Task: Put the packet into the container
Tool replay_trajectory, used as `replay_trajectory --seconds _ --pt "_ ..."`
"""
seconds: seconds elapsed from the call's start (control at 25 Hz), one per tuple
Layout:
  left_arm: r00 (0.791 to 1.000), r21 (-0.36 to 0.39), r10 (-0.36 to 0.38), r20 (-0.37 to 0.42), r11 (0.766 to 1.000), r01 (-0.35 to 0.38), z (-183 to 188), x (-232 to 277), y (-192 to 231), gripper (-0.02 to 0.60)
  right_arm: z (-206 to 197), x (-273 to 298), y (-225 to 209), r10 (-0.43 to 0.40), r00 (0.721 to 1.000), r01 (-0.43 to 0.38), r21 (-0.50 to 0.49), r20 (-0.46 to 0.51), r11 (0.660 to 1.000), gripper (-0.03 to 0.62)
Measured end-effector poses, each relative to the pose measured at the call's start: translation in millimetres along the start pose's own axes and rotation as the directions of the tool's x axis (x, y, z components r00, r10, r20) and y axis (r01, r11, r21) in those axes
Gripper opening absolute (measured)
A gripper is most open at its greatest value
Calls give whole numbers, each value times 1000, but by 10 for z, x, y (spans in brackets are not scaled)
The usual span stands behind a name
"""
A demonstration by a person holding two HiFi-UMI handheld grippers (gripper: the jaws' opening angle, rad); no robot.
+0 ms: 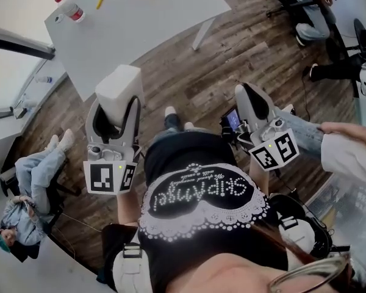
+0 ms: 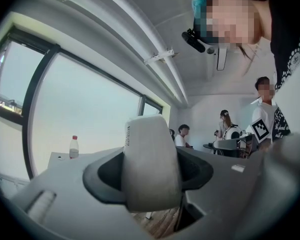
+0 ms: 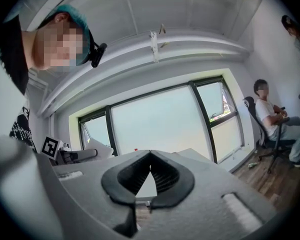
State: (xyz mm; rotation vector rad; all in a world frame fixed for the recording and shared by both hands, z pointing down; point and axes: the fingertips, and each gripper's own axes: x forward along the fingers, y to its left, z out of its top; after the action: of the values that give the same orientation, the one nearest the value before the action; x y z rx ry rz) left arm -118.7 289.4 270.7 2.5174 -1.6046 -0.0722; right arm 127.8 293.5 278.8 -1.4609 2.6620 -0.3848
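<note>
Torso in black top [image 1: 201, 194] fills 6 o'clock of head view. Just beyond it, at 9 o'clock, left gripper [image 1: 114, 116] is clamped on white packet [image 1: 119, 84]. The packet stands up out of the pads; its lower end is hidden between them, and the print on its edge is too small to read. At 3 o'clock, right gripper [image 1: 251, 99]: jaws together, nothing between. Farther, 12 o'clock: white worktop [image 1: 146, 23], cut off by the frame, with bottle [image 1: 69, 8] near its corner.

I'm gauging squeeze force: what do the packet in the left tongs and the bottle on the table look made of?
The packet: white, matte, rounded edges, so probably a soft paper or plastic-film wrap; which one is unclear. The bottle: see-through and glossy, likely plastic.
</note>
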Motion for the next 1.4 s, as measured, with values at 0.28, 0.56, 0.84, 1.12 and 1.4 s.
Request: replay_trajectory --seconds 0.28,0.56,0.84,1.12,1.4 --pt "995 60 90 -35 994 -88 -132 118 137 275 -160 218 -29 -75 994 58 -212 -74 976 -5" --pt "991 83 114 -74 991 -108 -333 241 97 276 -261 381 96 -52 992 23 -246 -111 969 -5" --pt "993 77 87 -77 994 -81 -349 250 149 276 -300 484 153 -56 991 24 -250 -123 968 -5" --pt "992 67 102 -77 993 -97 -347 279 223 275 -317 547 149 -43 991 10 -243 -130 970 -5" --pt "987 47 129 -96 991 -125 -407 417 292 275 -344 703 34 -15 989 -17 -218 -146 976 -5"
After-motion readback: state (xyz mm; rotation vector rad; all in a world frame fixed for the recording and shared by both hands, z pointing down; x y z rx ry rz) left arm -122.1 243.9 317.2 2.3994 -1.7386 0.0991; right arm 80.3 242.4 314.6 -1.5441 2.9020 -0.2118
